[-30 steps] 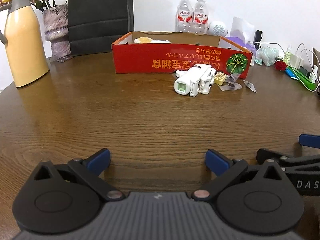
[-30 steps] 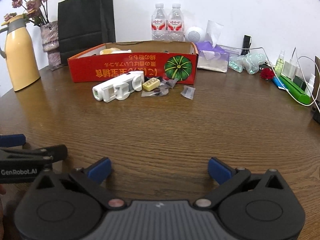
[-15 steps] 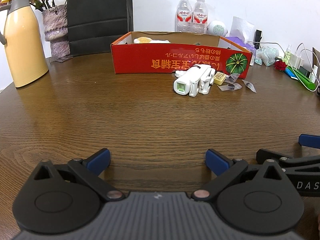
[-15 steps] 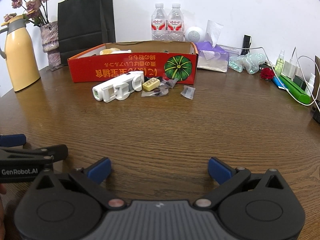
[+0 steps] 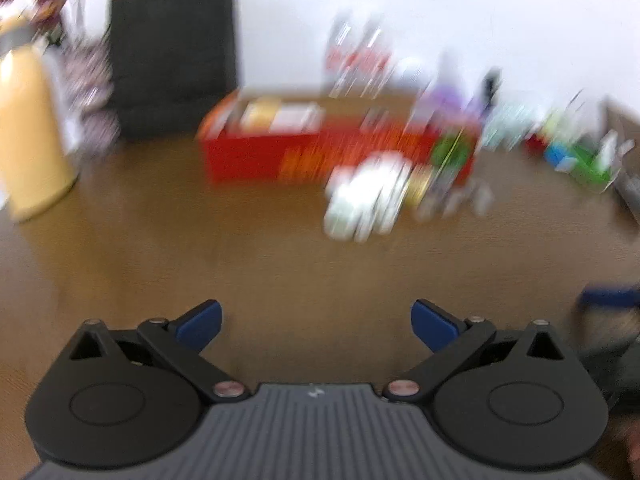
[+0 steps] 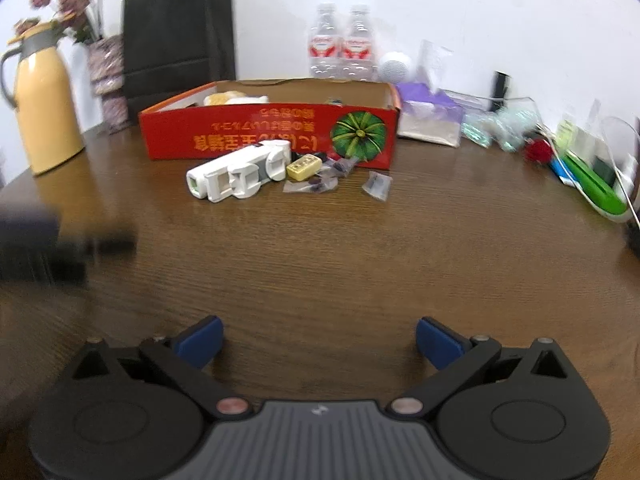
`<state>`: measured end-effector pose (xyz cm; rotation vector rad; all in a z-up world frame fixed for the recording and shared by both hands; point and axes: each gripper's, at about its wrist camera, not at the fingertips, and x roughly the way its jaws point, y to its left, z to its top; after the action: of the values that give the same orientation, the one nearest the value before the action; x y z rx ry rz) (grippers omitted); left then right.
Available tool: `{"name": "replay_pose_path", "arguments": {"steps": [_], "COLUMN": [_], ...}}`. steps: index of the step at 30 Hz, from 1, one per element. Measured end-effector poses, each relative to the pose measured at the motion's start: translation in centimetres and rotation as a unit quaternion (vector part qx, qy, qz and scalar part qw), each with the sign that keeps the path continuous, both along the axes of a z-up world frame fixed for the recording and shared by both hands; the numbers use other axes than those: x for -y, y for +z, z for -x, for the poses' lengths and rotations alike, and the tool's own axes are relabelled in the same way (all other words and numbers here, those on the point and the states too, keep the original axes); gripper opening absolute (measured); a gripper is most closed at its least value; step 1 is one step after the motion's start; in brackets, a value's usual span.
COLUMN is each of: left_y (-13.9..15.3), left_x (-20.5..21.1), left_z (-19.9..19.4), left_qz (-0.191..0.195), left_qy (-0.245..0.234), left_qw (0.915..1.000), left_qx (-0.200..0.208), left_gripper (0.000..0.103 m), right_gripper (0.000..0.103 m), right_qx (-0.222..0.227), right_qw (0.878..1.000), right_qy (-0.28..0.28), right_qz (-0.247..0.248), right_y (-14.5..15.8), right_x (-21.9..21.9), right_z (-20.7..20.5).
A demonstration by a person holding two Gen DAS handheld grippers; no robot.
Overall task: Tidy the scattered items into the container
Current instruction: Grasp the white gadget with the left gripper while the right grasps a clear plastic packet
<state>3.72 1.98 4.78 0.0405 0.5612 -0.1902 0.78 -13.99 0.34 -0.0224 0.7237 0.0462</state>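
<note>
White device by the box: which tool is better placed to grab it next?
Probably the right tool: open, empty, with the device ahead, slightly left. The left tool is also open, but its view is motion-blurred.

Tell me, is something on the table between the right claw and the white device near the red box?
Nothing visible: only bare table lies between the open right claw and the white device, which lies before the red box.

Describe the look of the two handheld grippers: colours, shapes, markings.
The left gripper and right gripper look alike: a grey ribbed body at the centre with a small pale logo, flanked by two black round housings with triangular cut-outs. Black linkage bars on copper-coloured pivot pins carry the blue-tipped fingers. No cables or sleeves show. Any lettering on their sides is blurred beyond reading.
</note>
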Motion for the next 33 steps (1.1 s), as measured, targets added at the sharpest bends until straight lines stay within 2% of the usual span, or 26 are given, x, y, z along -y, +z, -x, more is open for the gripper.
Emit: {"name": "replay_pose_path", "arguments": {"steps": [2,4,5,8,9,11,13,17,19,20,21,22,23,24,25,28,33], "left_y": [1.4,1.2,0.8,-1.1,-1.7,-2.7,-3.2,-3.4,-3.4,-3.4,-3.4,-3.3,-3.2,-3.0,-2.9,-2.6,-2.6], "left_x": [0.6,1.9,2.6,3.9,4.2,4.3,3.9,3.2,3.1,3.1,3.2,3.2,3.1,3.0,3.1,3.7,1.8], "left_z": [-3.0,-6.9,-8.6,-12.6,-13.6,-14.7,-14.8,-15.0,-15.0,-14.9,-14.9,-15.0,-15.1,-15.2,-15.2,-14.1,-10.6], "left_qz": [-0.006,-0.026,-0.030,-0.023,-0.024,-0.022,-0.006,0.012,0.015,0.016,0.019,0.025,0.036,0.052,0.054,0.027,0.056], "left_qy": [-0.025,-0.034,-0.036,-0.062,-0.061,-0.065,-0.075,-0.075,-0.069,-0.069,-0.074,-0.080,-0.088,-0.089,-0.081,-0.065,-0.036], "left_qw": [0.9995,0.9990,0.9989,0.9977,0.9975,0.9964,0.9960,0.9953,0.9956,0.9956,0.9951,0.9944,0.9930,0.9914,0.9915,0.9949,0.9951], "left_qx": [0.018,0.012,0.005,-0.015,-0.026,-0.049,-0.049,-0.060,-0.062,-0.062,-0.062,-0.064,-0.070,-0.080,-0.086,-0.072,-0.074], "left_gripper": [0.103,0.103,0.103,0.093,0.086,0.081,0.078,0.079,0.083,0.082,0.076,0.071,0.057,0.050,0.049,0.046,0.046], "right_gripper": [0.099,0.099,0.097,0.072,0.070,0.070,0.069,0.056,0.041,0.026,0.018,0.018,0.017,0.016,0.016,0.016,0.016], "right_qx": [0.035,0.058,0.053,0.023,0.016,0.013,0.009,0.017,0.022,0.025,0.026,0.027,0.029,0.031,0.031,0.032,0.062], "right_qw": [0.999,0.998,0.998,0.997,0.997,0.997,0.998,0.998,0.998,0.999,0.999,0.999,0.999,0.999,0.999,0.999,0.998], "right_qy": [-0.007,-0.034,-0.040,-0.062,-0.067,-0.068,-0.061,-0.059,-0.051,-0.045,-0.038,-0.037,-0.035,-0.035,-0.036,-0.036,-0.030], "right_qz": [-0.003,-0.008,-0.014,-0.035,-0.031,-0.021,-0.021,-0.009,-0.011,-0.008,-0.010,-0.005,0.003,0.007,0.004,-0.014,-0.012], "right_y": [1.5,2.5,2.5,1.6,1.2,0.6,0.0,-0.9,-0.9,-0.9,-0.8,-0.8,-0.8,-0.8,-0.8,-0.3,1.3], "right_x": [1.5,3.3,4.1,6.1,6.3,6.4,6.2,5.8,5.5,5.4,5.2,5.0,4.7,4.6,4.6,4.8,4.1], "right_z": [-1.0,-3.2,-4.6,-9.5,-10.9,-12.8,-14.3,-15.5,-15.5,-15.3,-15.1,-14.9,-14.7,-14.5,-14.4,-13.2,-9.2]}}
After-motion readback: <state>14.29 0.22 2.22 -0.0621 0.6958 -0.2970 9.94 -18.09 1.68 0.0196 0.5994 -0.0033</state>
